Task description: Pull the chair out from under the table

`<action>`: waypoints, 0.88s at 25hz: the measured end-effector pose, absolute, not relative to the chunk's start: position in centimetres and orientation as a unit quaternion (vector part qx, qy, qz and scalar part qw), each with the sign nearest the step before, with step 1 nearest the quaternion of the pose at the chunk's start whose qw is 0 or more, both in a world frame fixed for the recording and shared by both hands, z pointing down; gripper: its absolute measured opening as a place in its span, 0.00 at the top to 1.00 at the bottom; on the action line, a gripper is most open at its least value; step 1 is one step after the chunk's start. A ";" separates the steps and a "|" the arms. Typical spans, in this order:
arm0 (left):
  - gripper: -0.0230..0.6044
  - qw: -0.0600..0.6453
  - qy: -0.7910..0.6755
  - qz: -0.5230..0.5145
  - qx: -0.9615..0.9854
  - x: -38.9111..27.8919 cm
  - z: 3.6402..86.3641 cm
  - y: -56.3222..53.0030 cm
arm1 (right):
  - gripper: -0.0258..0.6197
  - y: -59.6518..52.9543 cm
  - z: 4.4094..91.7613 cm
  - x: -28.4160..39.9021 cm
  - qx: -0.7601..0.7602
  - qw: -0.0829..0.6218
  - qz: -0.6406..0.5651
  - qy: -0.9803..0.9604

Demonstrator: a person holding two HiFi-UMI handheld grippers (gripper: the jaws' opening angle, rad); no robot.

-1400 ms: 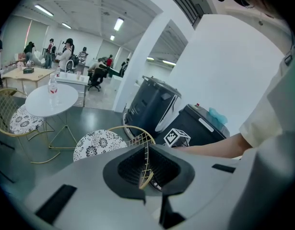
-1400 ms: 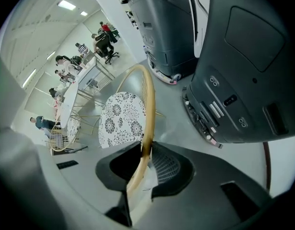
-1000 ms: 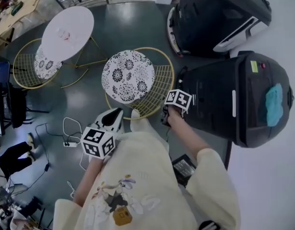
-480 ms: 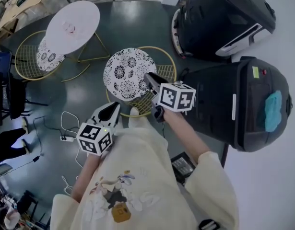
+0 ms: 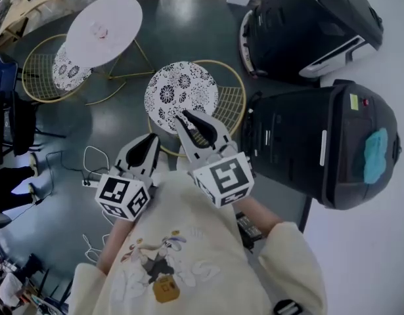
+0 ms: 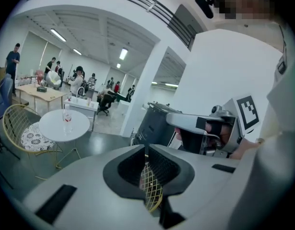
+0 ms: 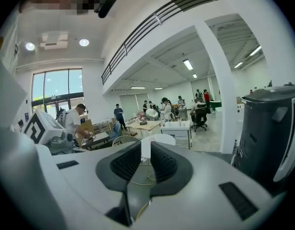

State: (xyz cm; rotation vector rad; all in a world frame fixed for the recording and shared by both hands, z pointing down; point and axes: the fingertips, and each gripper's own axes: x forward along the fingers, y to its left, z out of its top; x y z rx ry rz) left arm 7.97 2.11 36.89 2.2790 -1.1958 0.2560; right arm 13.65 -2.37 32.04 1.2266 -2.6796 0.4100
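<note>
The chair (image 5: 182,96) has a black-and-white patterned round cushion and a gold wire frame. It stands on the dark floor, apart from the white round table (image 5: 103,30), just ahead of both grippers. My right gripper (image 5: 190,118) hangs raised over the chair's near rim, open, with nothing between its fingers. In the right gripper view (image 7: 146,145) only the distant table shows through the gap. My left gripper (image 5: 149,140) hovers to the left of the chair's near edge, shut and empty. In the left gripper view (image 6: 146,150) gold chair wire (image 6: 151,190) shows beyond the pads.
A second gold chair (image 5: 54,71) sits tucked against the table's left side. Two big black machines (image 5: 307,18) (image 5: 326,136) stand close on the right of the chair. Cables and a power strip (image 5: 96,176) lie on the floor at left. People work at far desks.
My right gripper has left the chair's right-hand rim, risen and rolled over, and now hangs above the near rim. The left gripper rose a little. The chair has not visibly moved.
</note>
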 end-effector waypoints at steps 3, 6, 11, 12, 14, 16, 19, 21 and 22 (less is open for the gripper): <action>0.92 0.250 -0.453 0.084 0.851 7.6 34.8 2.1 | 0.86 -1.3 30.6 12.8 0.408 0.072 0.117 -0.903; 0.92 0.219 -0.464 0.079 0.855 7.2 33.1 2.2 | 0.86 -0.7 29.6 12.2 0.408 0.066 0.101 -0.905; 0.92 0.219 -0.460 0.063 0.858 7.0 32.0 2.3 | 0.95 -0.2 27.9 12.0 0.429 0.046 0.081 -0.899; 0.92 0.217 -0.462 0.061 0.858 6.9 31.8 2.2 | 0.95 -0.2 27.6 11.8 0.429 0.044 0.080 -0.899; 0.91 0.213 -0.465 0.060 0.857 6.7 31.4 2.1 | 0.95 -0.1 27.2 11.4 0.426 0.039 0.077 -0.901; 0.92 0.212 -0.465 0.061 0.858 6.8 31.3 2.0 | 0.95 -0.1 26.9 11.2 0.425 0.037 0.076 -0.901; 0.91 0.213 -0.458 0.065 0.861 7.4 31.5 1.9 | 0.95 0.1 27.0 11.5 0.427 0.043 0.077 -0.900; 0.92 0.211 -0.456 0.065 0.862 7.5 31.5 2.0 | 0.95 0.2 27.4 11.7 0.428 0.052 0.078 -0.899; 0.92 0.209 -0.457 0.065 0.862 7.5 31.4 2.0 | 0.95 0.3 27.6 11.8 0.429 0.056 0.079 -0.898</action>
